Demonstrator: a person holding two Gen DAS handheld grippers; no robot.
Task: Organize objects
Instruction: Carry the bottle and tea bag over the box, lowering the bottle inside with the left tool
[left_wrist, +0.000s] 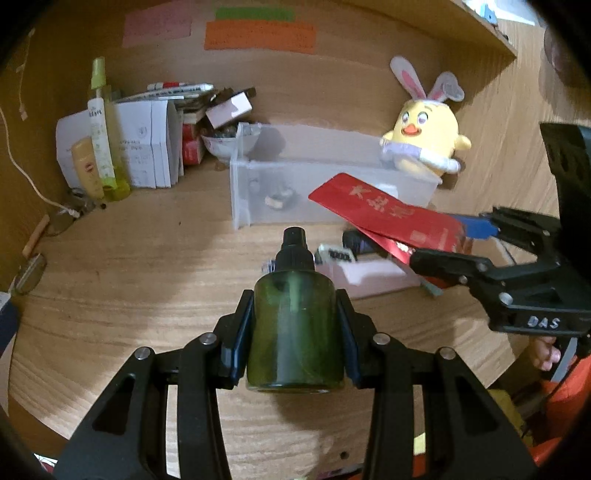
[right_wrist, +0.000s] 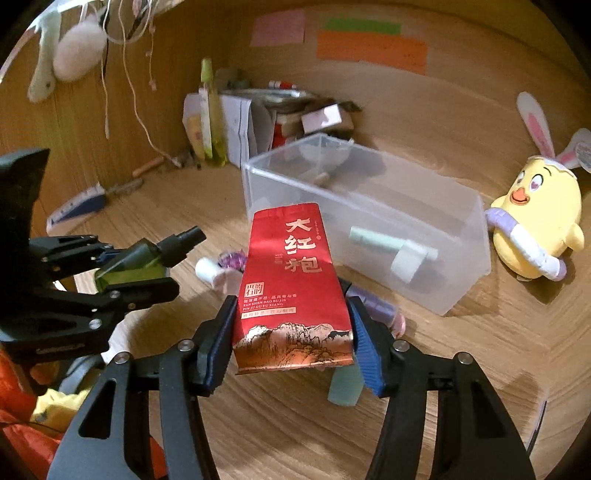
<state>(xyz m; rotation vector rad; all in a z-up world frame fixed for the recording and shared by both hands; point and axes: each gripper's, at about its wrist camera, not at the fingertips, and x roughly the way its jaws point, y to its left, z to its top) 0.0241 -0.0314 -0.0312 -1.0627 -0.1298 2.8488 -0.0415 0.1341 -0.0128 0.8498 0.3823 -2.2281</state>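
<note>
Nearest the left wrist camera, the left gripper clamps a dark green spray bottle by its sides, blue pads pressed to the body, black nozzle pointing away from the lens; the bottle hangs clear of the wooden desk. Nearest the right wrist camera, the right gripper pinches a red foil tea packet across its lower half, jaws partly closed on both edges, the packet raised above the desk and tilted forward. Just beneath the packet lie small items: a pale green tube, a purple wrapped piece and a white cap. Beyond both tools stands a translucent plastic bin, holding a pale green tube-shaped item and a small object too blurred to identify. Right of the bin sits a yellow chick plush with rabbit ears. Bottles and paper boxes crowd the far left corner.
</note>
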